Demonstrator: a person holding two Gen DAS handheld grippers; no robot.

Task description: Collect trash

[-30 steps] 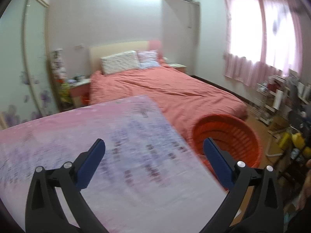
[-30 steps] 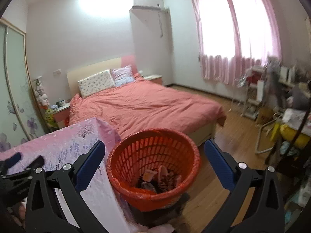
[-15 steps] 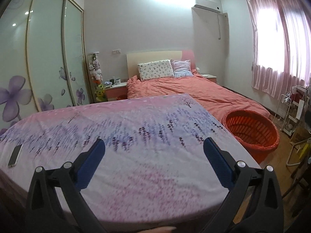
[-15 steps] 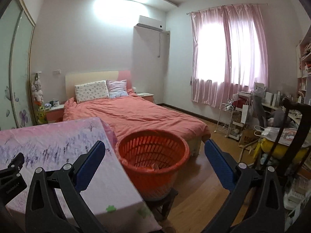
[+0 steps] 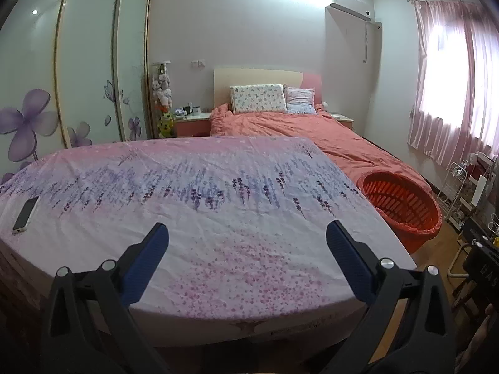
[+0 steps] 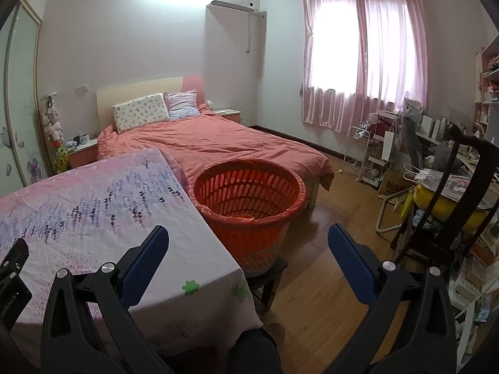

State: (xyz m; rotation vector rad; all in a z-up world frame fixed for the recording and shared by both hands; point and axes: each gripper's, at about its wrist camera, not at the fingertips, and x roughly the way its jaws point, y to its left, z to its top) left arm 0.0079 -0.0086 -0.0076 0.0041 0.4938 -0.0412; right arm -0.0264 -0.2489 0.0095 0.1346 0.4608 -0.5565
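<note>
phone (image 5: 25, 214) at tablecloth (image 5: 218, 218) edge, basket (image 6: 248, 205) beside

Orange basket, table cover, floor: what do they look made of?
Orange basket: likely moulded plastic, slotted walls, with a thin orange bag liner crinkled over its rim. Table cover: printed fabric, matte, creased, draping over the edge. Floor: wood or wood-look boards, with a soft sheen and plank lines.

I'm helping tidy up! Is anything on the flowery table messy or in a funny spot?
Nothing is spilled or knocked over. The only thing on the flowery tablecloth is a phone, lying flat close to the left edge.
</note>
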